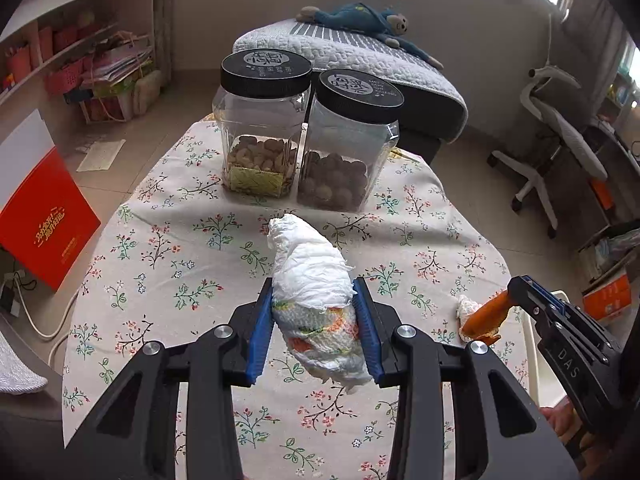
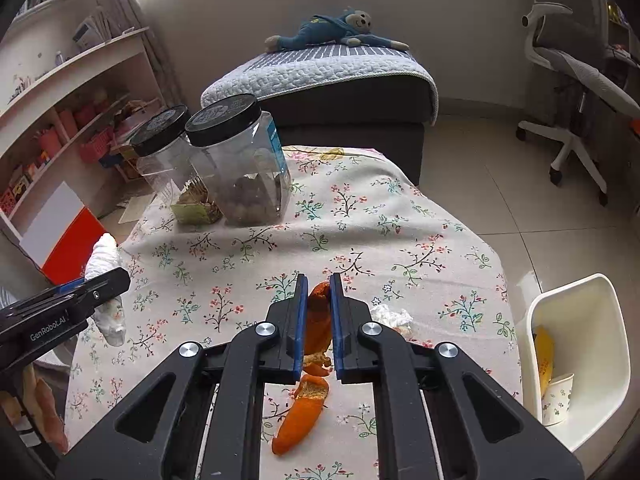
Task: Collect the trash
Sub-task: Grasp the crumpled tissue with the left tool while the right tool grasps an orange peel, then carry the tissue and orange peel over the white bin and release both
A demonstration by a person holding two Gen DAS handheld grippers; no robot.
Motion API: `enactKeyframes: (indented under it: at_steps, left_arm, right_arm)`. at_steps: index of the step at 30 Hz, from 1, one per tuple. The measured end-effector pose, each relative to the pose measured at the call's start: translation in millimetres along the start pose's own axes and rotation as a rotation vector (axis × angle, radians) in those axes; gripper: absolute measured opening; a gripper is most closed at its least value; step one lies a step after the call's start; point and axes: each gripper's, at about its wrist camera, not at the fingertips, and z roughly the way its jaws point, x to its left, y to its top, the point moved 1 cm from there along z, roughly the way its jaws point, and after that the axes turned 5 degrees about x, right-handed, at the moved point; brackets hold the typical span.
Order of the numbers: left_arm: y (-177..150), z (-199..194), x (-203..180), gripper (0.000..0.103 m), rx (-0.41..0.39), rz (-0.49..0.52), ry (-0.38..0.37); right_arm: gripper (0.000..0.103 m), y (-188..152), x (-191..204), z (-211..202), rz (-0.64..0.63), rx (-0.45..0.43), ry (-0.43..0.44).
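Jaws of left gripper [image 1: 316, 312] clamped on crumpled tissue wad [image 1: 316, 280], lifted over table [image 1: 160, 248] centre; two jars [image 1: 264, 128] stand at far edge. Right gripper [image 2: 319, 320] jaws pinch orange peel [image 2: 316, 344] near right edge, small tissue [image 2: 390, 316] beside. White bin [image 2: 580, 320] just beyond edge.

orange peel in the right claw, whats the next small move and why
Probably swing the right claw rightward over the white bin and release. It is shut on the orange peel, which hangs above the tablecloth, and the bin beside the table's right edge already holds a paper cup. The left claw, gripping the crumpled tissue wad, could follow.
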Motion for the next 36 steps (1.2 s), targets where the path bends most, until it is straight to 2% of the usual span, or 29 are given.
enactKeyframes:
  at_steps: [9, 20, 27, 36]
  left_arm:
    - [0, -10, -20, 0.038, -0.054, 0.026, -0.012]
    - [-4, -11, -62, 0.038, -0.078, 0.082, -0.047]
    - [-11, -8, -98, 0.038, -0.072, 0.125, -0.080]
    - [-24, -3, -155, 0.038, -0.066, 0.186, -0.140]
  right_arm:
    - [0.010, 1, -6, -22, -0.015, -0.056, -0.005]
    - [0.010, -2, -36, -46, 0.002, -0.102, -0.049]
    - [0.010, -6, -73, -65, 0.039, -0.132, -0.109]
    - [0.010, -15, -140, -89, 0.134, -0.162, -0.220]
